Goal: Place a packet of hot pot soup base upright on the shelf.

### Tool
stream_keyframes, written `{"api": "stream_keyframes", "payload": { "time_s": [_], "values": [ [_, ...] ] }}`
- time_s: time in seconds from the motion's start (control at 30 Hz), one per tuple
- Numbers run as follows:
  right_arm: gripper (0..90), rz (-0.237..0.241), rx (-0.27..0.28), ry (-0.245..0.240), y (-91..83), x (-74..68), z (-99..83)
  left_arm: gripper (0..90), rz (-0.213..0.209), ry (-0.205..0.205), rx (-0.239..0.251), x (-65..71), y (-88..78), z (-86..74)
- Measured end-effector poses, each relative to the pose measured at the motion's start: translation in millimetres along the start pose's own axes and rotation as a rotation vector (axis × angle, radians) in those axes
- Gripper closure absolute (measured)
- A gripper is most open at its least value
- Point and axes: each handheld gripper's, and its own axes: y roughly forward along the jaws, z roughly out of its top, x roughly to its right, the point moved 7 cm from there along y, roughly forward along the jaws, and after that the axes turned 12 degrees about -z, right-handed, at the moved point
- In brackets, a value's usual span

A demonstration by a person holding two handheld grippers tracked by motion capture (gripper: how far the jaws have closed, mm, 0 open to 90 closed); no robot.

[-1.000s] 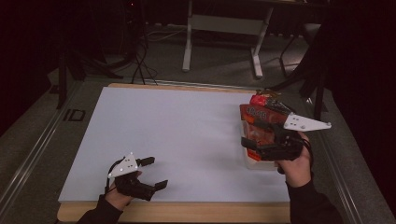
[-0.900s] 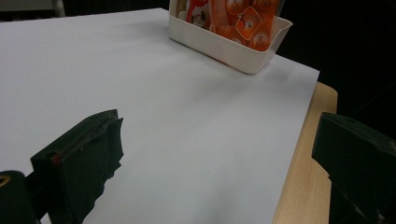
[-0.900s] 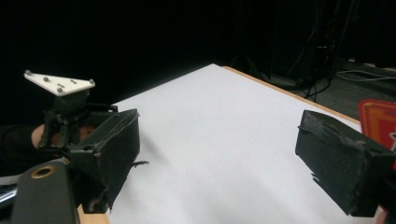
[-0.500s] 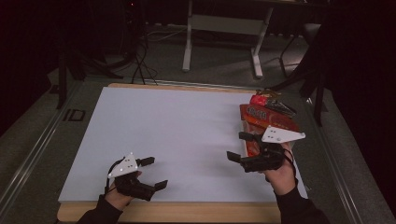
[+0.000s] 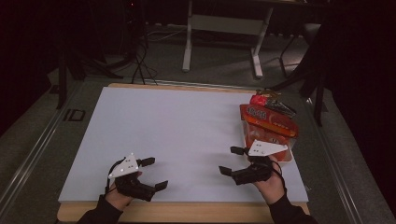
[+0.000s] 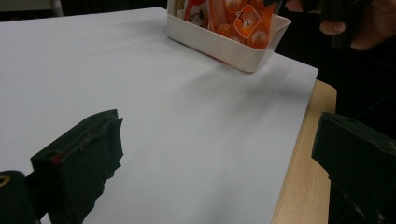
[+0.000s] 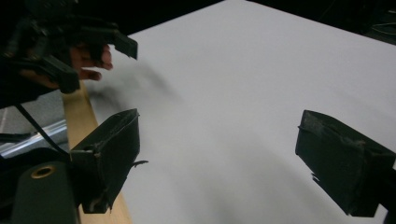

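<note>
Black hand-held gripper [image 5: 153, 173] pair, grey three-cornered plates, dark sleeves [image 5: 288, 213].

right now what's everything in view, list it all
sheet: 1, white, covers the tabletop
table: 1, light wood, edge shows along the near side
tub: 1, white, right side of the sheet, holds packets
packets: several, orange and red, in and over the tub; exact count unclear
desk frame: 1, pale, on the floor beyond the table
cables: a few, dark, on the floor at far left
left gripper: 1, black with grey plate, near left, open, empty
right gripper: 1, black with grey plate, near right beside the tub, open, empty
</note>
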Motion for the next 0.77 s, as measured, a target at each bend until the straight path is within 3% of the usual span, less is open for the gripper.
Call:
{"api": "stream_keyframes", "payload": {
  "time_s": [0.23, 0.57, 0.77],
  "values": [
    [13.7, 0.003, -0.007, 0.018, 0.4, 2.2, -9.9, 1.9, 0.002, 0.003, -0.001, 0.4, 0.2, -0.1],
    [13.9, -0.021, -0.052, 0.012, 3.1, 5.9, -29.6, 1.9, -0.004, 0.009, -0.006, 1.6, 1.3, -0.8],
    [14.0, -0.023, -0.059, 0.002, 4.5, 5.5, -32.0, 1.9, -0.005, 0.012, -0.007, 1.9, 2.3, -1.2]
  ]
}}
